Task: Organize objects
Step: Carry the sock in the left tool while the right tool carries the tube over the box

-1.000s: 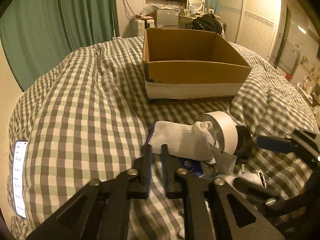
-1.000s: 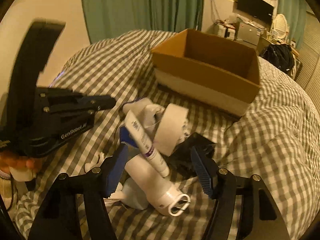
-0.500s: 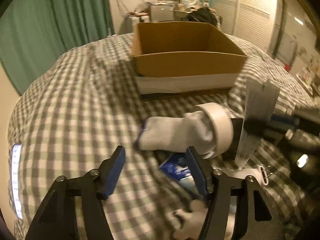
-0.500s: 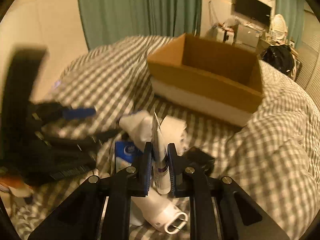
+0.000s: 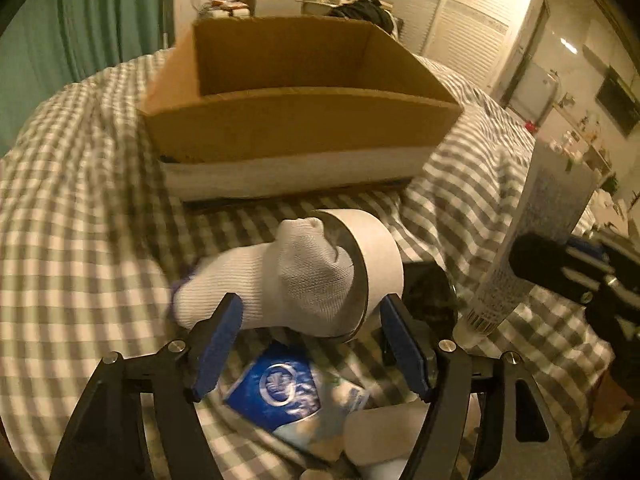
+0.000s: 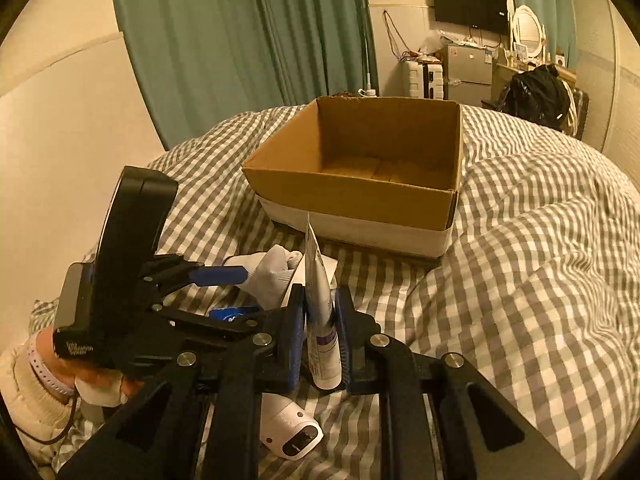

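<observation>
My right gripper (image 6: 320, 332) is shut on a white tube (image 6: 320, 312) and holds it upright above the bed; the tube also shows at the right of the left wrist view (image 5: 532, 236). My left gripper (image 5: 312, 344) is open, its blue pads either side of a white sock (image 5: 276, 280) that leans on a roll of white tape (image 5: 372, 260). A blue packet (image 5: 280, 388) lies under the left gripper. An open cardboard box (image 6: 360, 176) stands beyond on the checked bedcover, and it looks empty.
A white device with a clip (image 6: 292, 428) lies on the cover under my right gripper. A dark object (image 5: 428, 300) sits behind the tape roll. Green curtains (image 6: 240, 40) and furniture stand past the bed.
My right gripper closed on the tube and lifted it upright. My left gripper opened and moved forward around the sock and tape roll.
</observation>
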The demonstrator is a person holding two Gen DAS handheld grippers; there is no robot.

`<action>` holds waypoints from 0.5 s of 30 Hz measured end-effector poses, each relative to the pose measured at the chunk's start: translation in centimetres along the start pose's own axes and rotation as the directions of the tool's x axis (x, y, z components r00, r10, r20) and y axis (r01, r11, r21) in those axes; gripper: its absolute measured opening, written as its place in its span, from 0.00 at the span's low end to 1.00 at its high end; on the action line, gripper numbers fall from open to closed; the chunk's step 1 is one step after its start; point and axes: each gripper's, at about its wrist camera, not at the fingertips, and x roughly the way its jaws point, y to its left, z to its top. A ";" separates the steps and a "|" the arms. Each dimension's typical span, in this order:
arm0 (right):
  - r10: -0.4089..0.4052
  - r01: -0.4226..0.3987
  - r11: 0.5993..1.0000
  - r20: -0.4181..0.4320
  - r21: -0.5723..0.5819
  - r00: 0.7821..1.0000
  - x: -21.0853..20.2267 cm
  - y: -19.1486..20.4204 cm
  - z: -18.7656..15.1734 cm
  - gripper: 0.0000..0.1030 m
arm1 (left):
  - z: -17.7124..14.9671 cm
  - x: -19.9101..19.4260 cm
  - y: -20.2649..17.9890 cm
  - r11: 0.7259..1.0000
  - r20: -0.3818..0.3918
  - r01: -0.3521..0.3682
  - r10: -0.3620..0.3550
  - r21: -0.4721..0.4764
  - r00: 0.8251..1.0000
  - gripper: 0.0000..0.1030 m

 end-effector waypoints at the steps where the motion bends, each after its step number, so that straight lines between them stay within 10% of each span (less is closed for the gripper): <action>1: 0.013 -0.013 1.000 0.004 0.009 1.000 -0.1 -0.2 -0.1 0.14 | 0.0 -0.6 0.4 1.000 0.019 -0.006 0.006 -0.008 1.000 0.72; 15: 0.016 -0.015 0.999 -0.015 0.032 1.000 0.2 -0.9 -0.6 0.14 | 0.2 2.9 1.6 0.992 -0.051 0.102 -0.106 -0.074 0.993 0.64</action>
